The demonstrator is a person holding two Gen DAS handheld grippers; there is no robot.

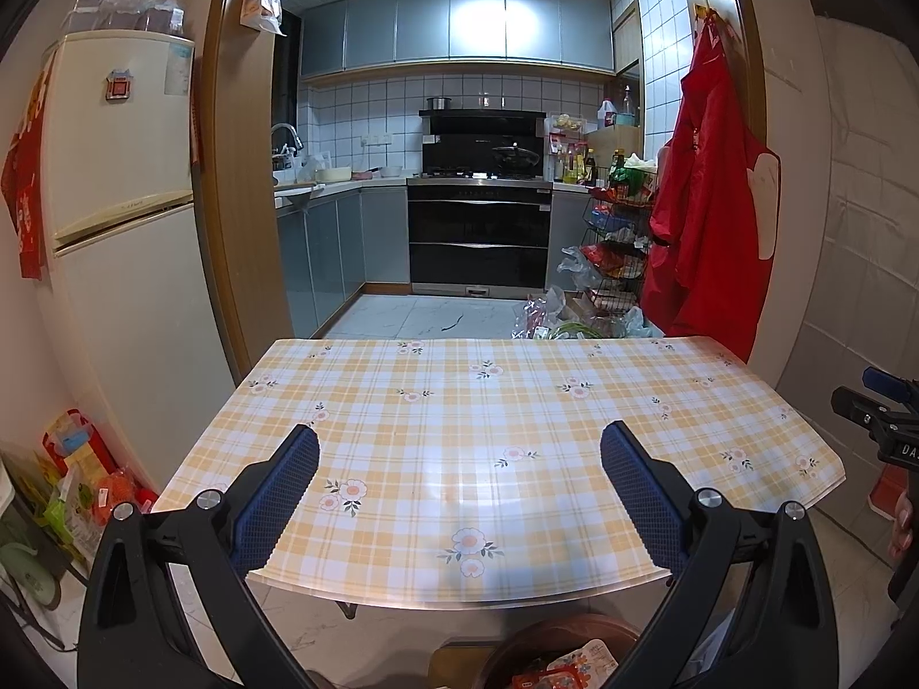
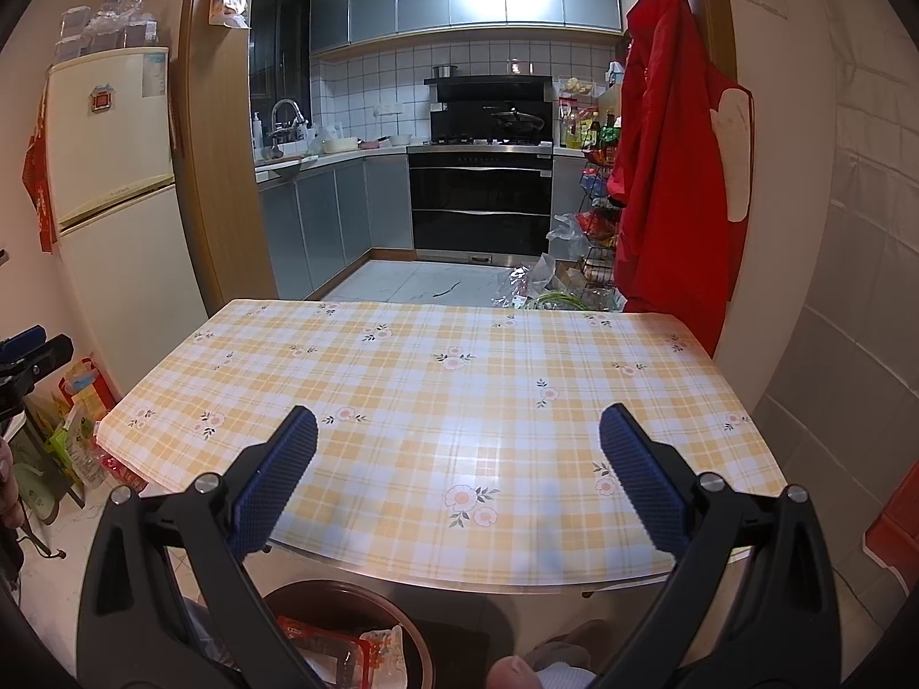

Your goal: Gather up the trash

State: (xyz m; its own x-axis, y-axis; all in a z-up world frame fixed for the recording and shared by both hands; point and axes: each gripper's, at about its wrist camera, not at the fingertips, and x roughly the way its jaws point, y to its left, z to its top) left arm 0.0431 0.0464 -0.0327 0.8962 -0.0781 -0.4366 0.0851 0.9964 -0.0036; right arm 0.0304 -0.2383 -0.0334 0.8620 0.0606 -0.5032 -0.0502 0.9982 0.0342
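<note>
A table with a yellow plaid flowered cloth (image 1: 459, 430) (image 2: 459, 402) fills the middle of both views, its top bare. Below its near edge stands a brown round bin (image 1: 551, 640) (image 2: 339, 608) holding red and white wrappers (image 1: 566, 669) (image 2: 356, 654). My left gripper (image 1: 459, 459) hovers open over the near part of the table, nothing between its blue pads. My right gripper (image 2: 458, 453) is open too, above the near edge, empty. The right gripper's black body (image 1: 879, 419) shows at the right edge of the left wrist view; the left one (image 2: 29, 362) shows at the left edge of the right wrist view.
A cream fridge (image 1: 115, 218) stands to the left, with bags and packets (image 1: 74, 482) on the floor beside it. A red apron (image 1: 706, 201) hangs on the right of the doorway. Behind the table, plastic bags (image 1: 574, 316) lie on the kitchen floor by a wire rack (image 1: 614, 252).
</note>
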